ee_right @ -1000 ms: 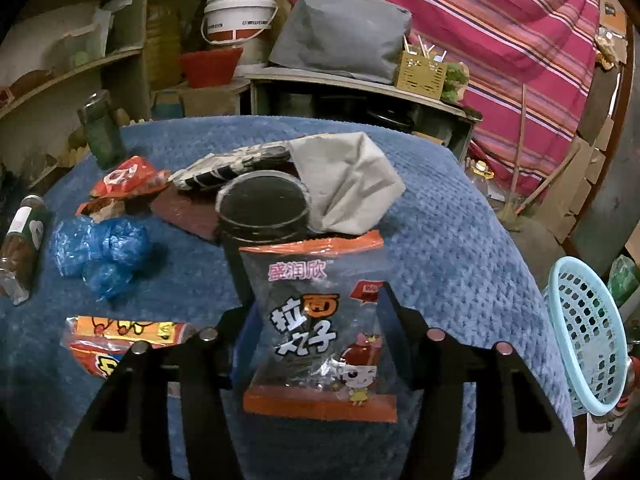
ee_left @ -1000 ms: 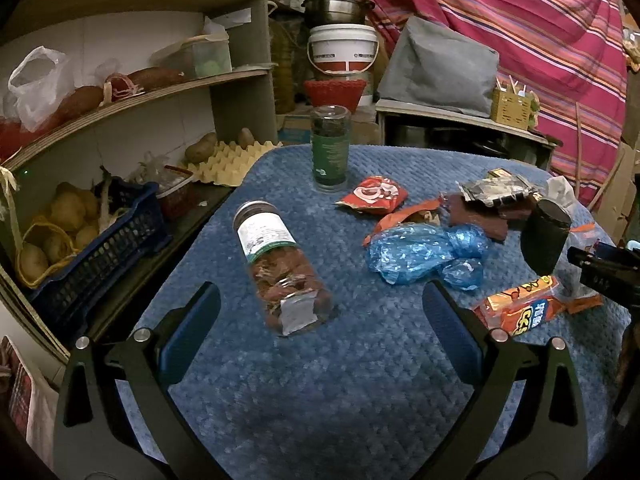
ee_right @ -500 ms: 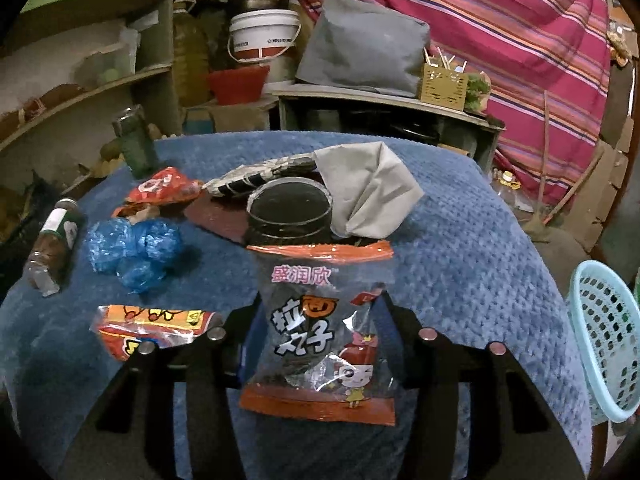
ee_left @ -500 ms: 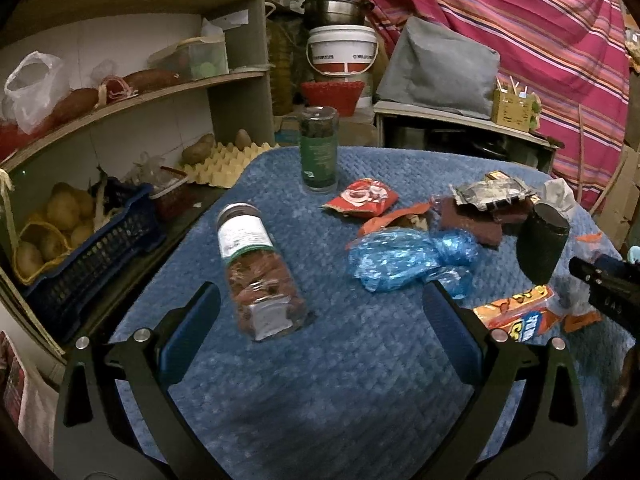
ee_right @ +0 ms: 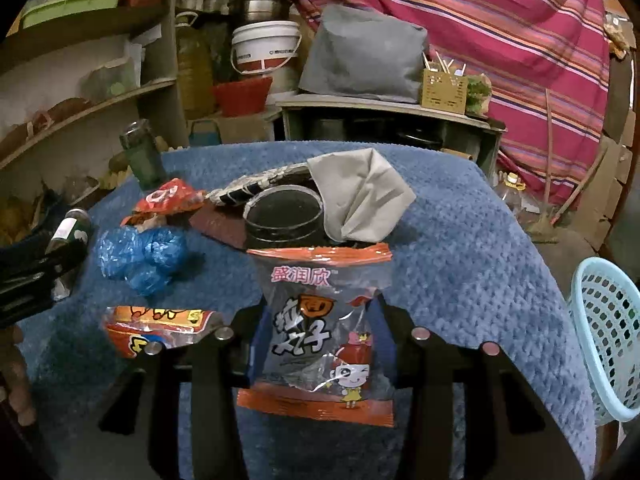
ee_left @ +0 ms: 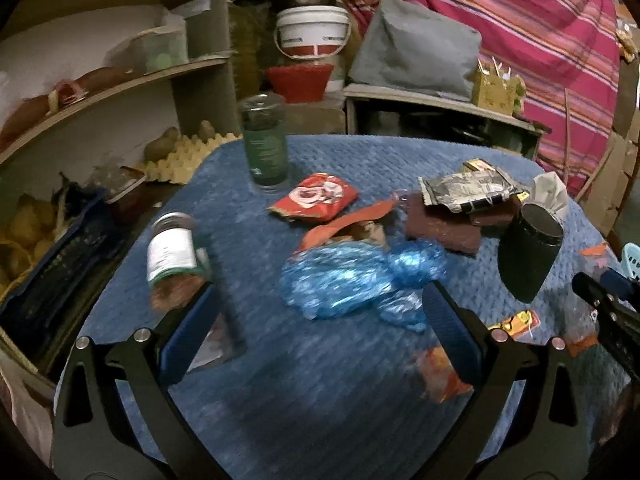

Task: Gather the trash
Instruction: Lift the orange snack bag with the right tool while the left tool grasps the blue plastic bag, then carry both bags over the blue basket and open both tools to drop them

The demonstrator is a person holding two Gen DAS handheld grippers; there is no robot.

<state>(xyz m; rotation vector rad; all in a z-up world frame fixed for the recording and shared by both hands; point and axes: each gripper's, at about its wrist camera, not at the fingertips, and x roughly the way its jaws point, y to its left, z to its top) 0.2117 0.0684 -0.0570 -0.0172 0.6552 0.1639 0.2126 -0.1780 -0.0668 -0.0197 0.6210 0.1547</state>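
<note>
My right gripper (ee_right: 320, 320) is shut on a clear snack bag with orange ends (ee_right: 320, 332) and holds it upright above the blue table cloth (ee_right: 460, 248). A light blue mesh basket (ee_right: 604, 336) stands off the table's right edge. My left gripper (ee_left: 316, 316) is open and empty, low over the cloth, just short of a crumpled blue plastic bag (ee_left: 344, 276). Other trash lies on the table: a red wrapper (ee_left: 316, 196), a silver-black wrapper (ee_left: 468, 188), an orange wrapper (ee_right: 156, 328) and a grey tissue (ee_right: 360, 196).
A spice jar (ee_left: 172, 256) lies on its side at the left. A green jar (ee_left: 264, 144) stands at the back. A black cup (ee_left: 528, 256) stands at the right. Shelves with potatoes and a blue crate (ee_left: 48, 276) flank the left edge.
My left gripper has moved right and forward towards the blue plastic bag. My right gripper has lifted and drawn back a little with the snack bag still held.
</note>
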